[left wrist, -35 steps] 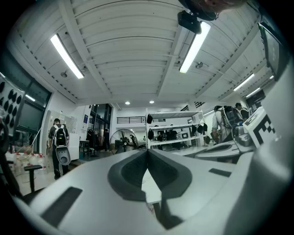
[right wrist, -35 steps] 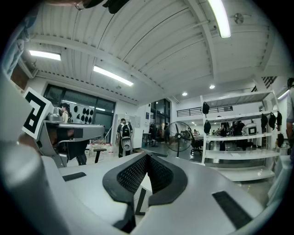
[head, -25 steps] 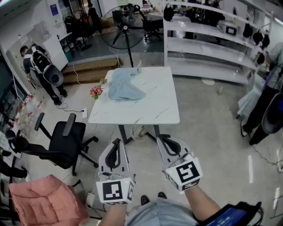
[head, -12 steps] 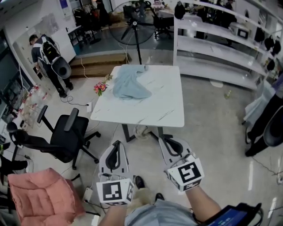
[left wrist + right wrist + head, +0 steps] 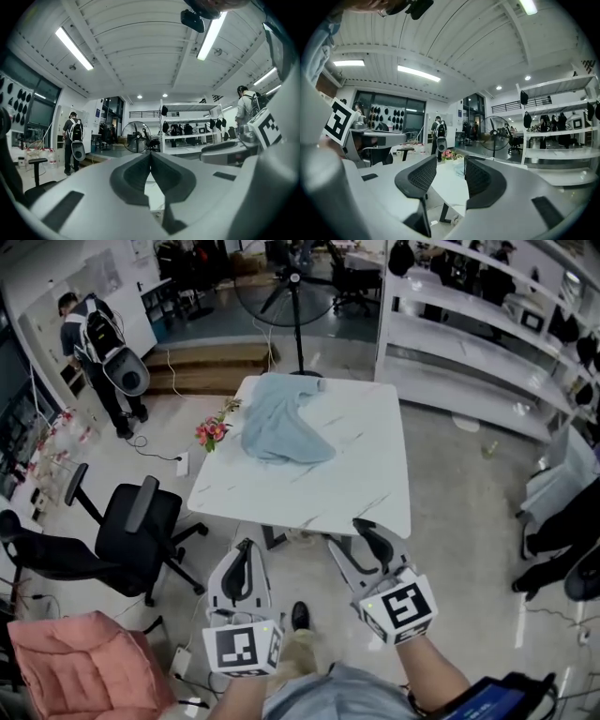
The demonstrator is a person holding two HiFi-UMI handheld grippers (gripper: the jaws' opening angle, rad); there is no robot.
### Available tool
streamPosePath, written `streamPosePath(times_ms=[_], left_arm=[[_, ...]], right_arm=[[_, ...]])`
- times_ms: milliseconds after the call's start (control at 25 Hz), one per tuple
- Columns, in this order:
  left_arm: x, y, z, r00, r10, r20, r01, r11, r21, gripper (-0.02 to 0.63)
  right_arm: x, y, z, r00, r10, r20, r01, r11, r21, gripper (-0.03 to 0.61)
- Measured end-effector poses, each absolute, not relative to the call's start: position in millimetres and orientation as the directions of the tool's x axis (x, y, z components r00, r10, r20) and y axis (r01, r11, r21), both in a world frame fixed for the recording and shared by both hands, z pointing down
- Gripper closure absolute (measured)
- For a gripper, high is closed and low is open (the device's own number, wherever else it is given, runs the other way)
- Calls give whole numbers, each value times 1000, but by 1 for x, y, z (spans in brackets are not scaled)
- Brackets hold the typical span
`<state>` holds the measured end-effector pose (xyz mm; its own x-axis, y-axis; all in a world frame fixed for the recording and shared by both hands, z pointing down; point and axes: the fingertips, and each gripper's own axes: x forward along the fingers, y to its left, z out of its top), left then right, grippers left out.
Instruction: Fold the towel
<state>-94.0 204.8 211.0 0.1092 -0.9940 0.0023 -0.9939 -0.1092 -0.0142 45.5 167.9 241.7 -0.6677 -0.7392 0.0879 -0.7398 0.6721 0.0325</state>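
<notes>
Towel (image 5: 281,423) crumpled at far left of table (image 5: 361,488), near half bare, left gripper (image 5: 245,547) closed, empty, short of near edge, right gripper (image 5: 354,538) at that edge, jaws just been opening, nothing between, table legs mostly hidden.

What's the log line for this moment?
phase: pre-grasp | towel: crumpled on table, far left | left gripper: shut, empty | right gripper: jaws just opening, nothing between | both apart from towel

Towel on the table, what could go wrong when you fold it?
The towel lies bunched at the table's far left corner, so a pull could drag it off the edge toward the flowers. The left gripper is shut, so it might only shove the cloth; the right gripper, empty, has just been opening its jaws.
</notes>
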Motion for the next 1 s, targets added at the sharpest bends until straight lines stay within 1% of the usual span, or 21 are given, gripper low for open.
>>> streamPosePath(times_ms=[160, 280, 320, 400, 480, 640, 760, 1000], left_arm=[[-127, 149, 221, 119, -993, 23, -993, -120, -12, 606], [-148, 109, 222, 153, -987, 37, -988, -154, -12, 601], [-154, 96, 219, 168, -985, 32, -986, -169, -14, 578], [-163, 70, 210, 196, -981, 6, -980, -196, -15, 499], [-172, 49, 199, 215, -976, -21, -977, -215, -13, 460], [-184, 22, 192, 228, -973, -33, -974, -228, -2, 456], [-188, 7, 185, 239, -969, -56, -971, -238, -27, 456], [-181, -23, 191, 253, -966, -55, -967, -250, -47, 456]], right_arm=[[22, 108, 250, -647, -755, 110, -756, 653, 38, 385], [4, 66, 248, -633, -764, 123, -766, 641, 43, 385], [-2, 54, 247, -628, -767, 129, -769, 637, 44, 385], [-12, 29, 241, -619, -775, 129, -776, 628, 52, 385], [-20, 7, 232, -608, -785, 116, -784, 617, 66, 387], [-27, -23, 215, -590, -803, 78, -797, 595, 99, 390], [-27, -38, 207, -576, -816, 54, -807, 578, 123, 391], [-16, -66, 214, -558, -826, 79, -815, 563, 134, 396]])
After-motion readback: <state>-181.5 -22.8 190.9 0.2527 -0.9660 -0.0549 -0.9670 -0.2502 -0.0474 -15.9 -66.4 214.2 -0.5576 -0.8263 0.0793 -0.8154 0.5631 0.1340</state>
